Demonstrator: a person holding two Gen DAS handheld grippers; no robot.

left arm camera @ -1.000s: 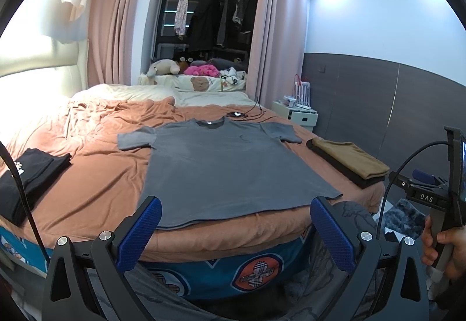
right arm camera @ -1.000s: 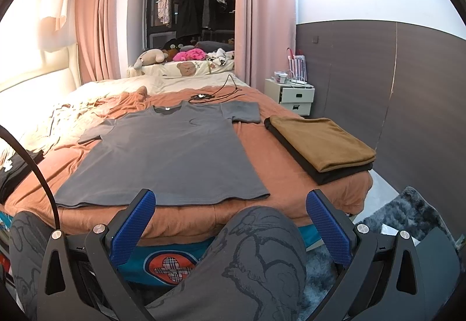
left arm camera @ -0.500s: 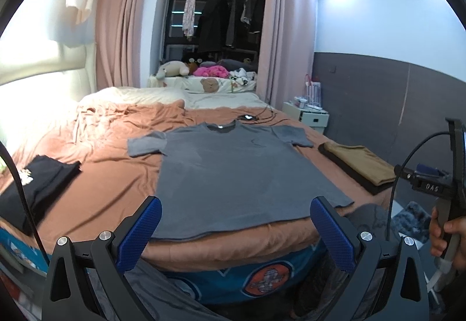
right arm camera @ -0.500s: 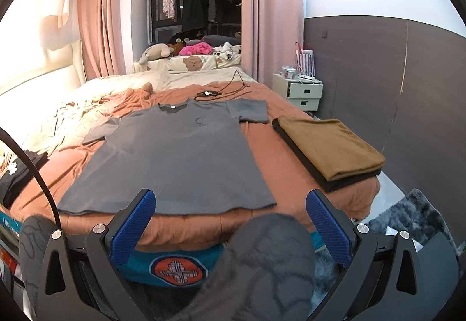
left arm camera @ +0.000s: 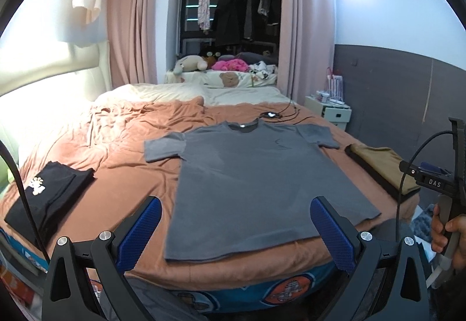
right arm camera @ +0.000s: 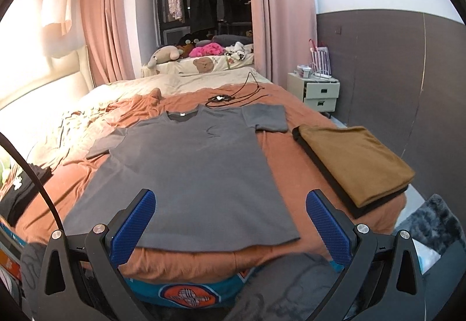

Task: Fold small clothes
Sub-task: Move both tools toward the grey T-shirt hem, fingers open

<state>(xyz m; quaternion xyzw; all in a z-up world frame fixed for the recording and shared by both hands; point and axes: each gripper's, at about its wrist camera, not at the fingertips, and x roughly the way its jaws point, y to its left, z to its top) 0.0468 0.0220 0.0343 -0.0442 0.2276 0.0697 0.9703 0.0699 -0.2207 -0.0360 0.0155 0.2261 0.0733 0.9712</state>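
A grey T-shirt (left arm camera: 256, 175) (right arm camera: 192, 172) lies flat and face up on the orange bedspread, collar far from me, hem at the near bed edge. My left gripper (left arm camera: 234, 229) hangs open just short of the hem, nothing between its blue pads. My right gripper (right arm camera: 230, 223) is open too, over the hem's right part, and holds nothing. In the left wrist view the right gripper's handle (left arm camera: 445, 190) shows at the far right, held by a hand.
A folded brown garment on a black one (right arm camera: 352, 163) sits at the bed's right edge. A folded black garment (left arm camera: 46, 198) lies at the left. Cables (right arm camera: 233, 95) lie beyond the collar. A nightstand (right arm camera: 319, 91) stands right; a person's knee (right arm camera: 279, 286) is below.
Both grippers have risen and moved toward the bed, so the shirt looks nearer and the knee has dropped lower in view. Both stayed open; the shirt has not moved.
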